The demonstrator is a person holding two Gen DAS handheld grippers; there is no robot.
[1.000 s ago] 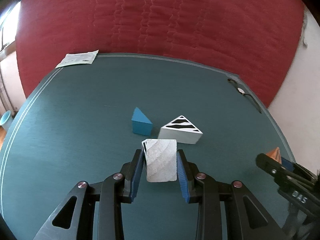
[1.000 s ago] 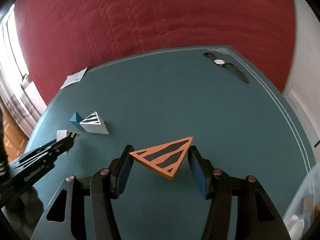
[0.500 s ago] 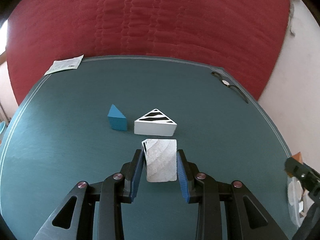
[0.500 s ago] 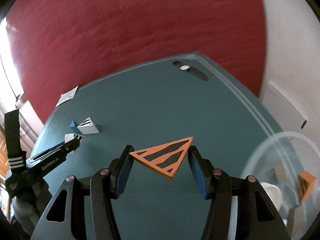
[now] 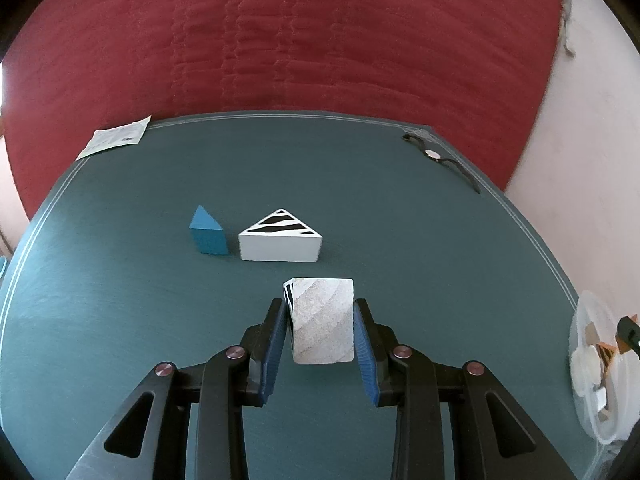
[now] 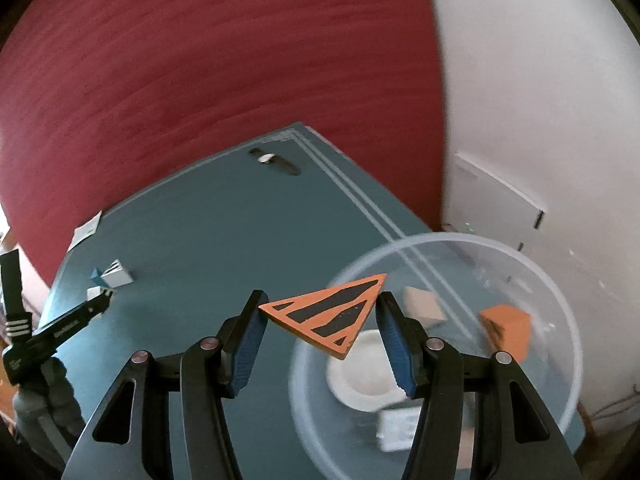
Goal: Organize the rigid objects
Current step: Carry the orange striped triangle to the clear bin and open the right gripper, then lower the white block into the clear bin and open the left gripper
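- The orange striped triangle sits in the middle of the right wrist picture, pinched between the blue pads of the right gripper. It hangs over the near rim of the clear bowl at the lower right.
- The pale speckled block is in the lower middle of the left wrist picture. The left gripper is squeezed tight on its two sides, up off the green table.
- Done, I think: some pieces are already in the bowl. I count an orange block, a tan block and a small white piece (blurry, so there may be more).
- Left to do, I think: drop in the two held pieces, then fetch the two on the table.
- Those two are one blue wedge and one white striped triangle, side by side in the middle left of the left wrist picture.
- Farther out: one paper slip at the upper left, one watch at the upper right, and a red quilt behind.
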